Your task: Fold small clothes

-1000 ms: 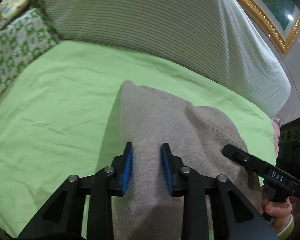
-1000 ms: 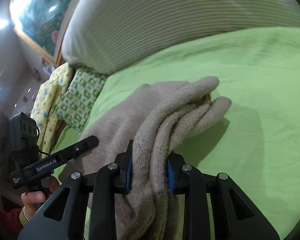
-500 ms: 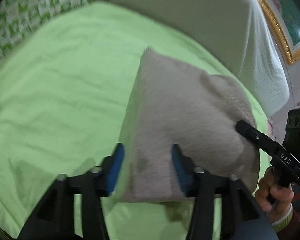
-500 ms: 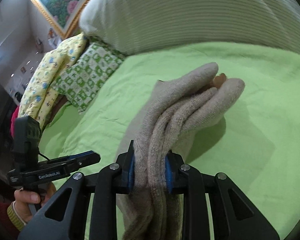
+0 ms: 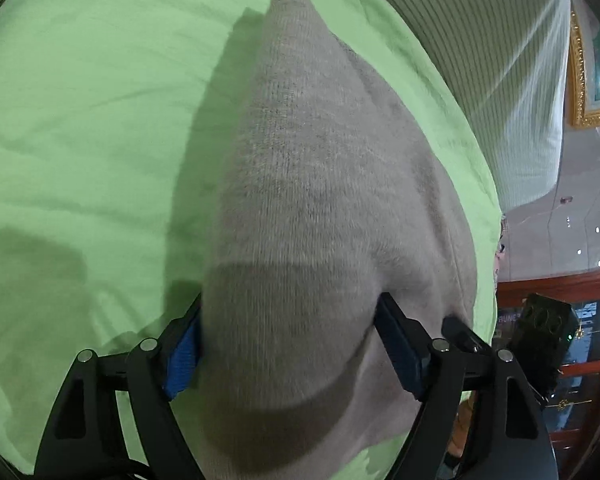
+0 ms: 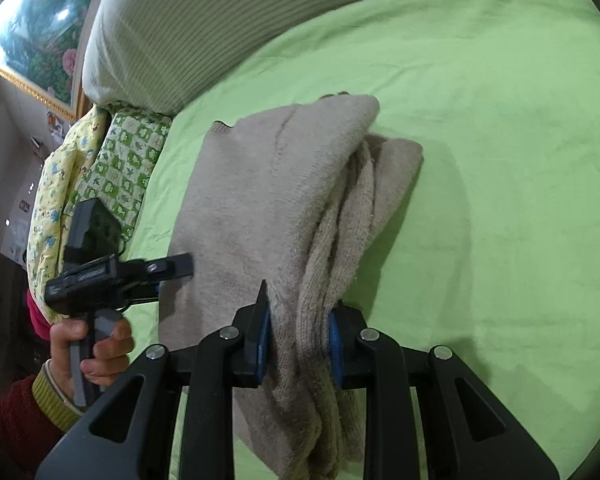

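Knitwear, soft and light: the beige sweater (image 6: 268, 200) lies on the bed (image 6: 500, 120), draped forward from both tongs. Right tongs (image 6: 298, 334) clamp its bunched, layered edge. Left tongs (image 5: 288, 350) are opening, cloth between the pads (contact unclear). Best held at edges or corners; it sags and slips. No containers in sight.

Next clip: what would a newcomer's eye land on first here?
The beige knit garment, folded into thick layers on the bright green bedsheet. The right tool pinches its bunched edge near the camera; the left tool is opening with the cloth between its pads. A striped pillow lies behind.
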Demonstrator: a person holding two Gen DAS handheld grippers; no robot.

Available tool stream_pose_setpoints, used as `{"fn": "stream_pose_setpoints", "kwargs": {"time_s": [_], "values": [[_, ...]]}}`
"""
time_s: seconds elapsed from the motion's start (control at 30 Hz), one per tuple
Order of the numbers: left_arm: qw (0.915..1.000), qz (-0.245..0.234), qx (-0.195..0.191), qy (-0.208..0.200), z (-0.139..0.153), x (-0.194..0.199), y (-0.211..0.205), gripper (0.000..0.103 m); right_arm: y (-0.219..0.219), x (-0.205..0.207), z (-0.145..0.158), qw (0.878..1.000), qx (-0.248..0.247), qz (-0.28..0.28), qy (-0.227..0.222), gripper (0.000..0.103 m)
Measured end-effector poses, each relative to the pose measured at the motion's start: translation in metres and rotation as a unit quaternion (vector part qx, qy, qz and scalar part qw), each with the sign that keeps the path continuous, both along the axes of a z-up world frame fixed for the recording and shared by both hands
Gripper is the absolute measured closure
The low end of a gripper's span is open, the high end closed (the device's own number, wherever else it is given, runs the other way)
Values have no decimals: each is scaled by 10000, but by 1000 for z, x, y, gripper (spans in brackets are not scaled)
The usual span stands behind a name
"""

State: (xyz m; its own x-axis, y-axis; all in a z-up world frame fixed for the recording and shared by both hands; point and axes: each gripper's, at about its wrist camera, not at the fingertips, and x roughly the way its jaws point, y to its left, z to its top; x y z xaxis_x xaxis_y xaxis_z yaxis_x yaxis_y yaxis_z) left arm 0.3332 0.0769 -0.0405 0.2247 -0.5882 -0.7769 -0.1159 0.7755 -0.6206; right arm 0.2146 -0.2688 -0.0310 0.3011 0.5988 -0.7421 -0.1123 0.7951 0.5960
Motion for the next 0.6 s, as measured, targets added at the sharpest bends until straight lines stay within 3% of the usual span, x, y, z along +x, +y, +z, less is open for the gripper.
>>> {"fn": "stream_pose_setpoints", "kwargs": {"time_s": [0.07, 0.17, 0.3, 0.43, 0.6], "values": [[9998, 47, -28, -177, 2, -1, 1, 45, 2, 2, 3, 10000, 16, -1, -13, 78], [9986, 213, -157, -451, 12, -14, 10, 53, 14, 3, 15, 9998, -4, 101, -142, 78], [9961, 469, -223, -719, 32, -30, 27, 55, 33, 4, 39, 9985, -54, 339, -436, 78], [9899, 809, -151, -1153, 72, -59, 53, 55, 60, 3, 69, 9936, 5, 662, -915, 78], [9837, 955, 350, -1485, 104, -90, 92, 55, 100, -4, 81, 9861, 16, 1077, -1263, 78]]}}
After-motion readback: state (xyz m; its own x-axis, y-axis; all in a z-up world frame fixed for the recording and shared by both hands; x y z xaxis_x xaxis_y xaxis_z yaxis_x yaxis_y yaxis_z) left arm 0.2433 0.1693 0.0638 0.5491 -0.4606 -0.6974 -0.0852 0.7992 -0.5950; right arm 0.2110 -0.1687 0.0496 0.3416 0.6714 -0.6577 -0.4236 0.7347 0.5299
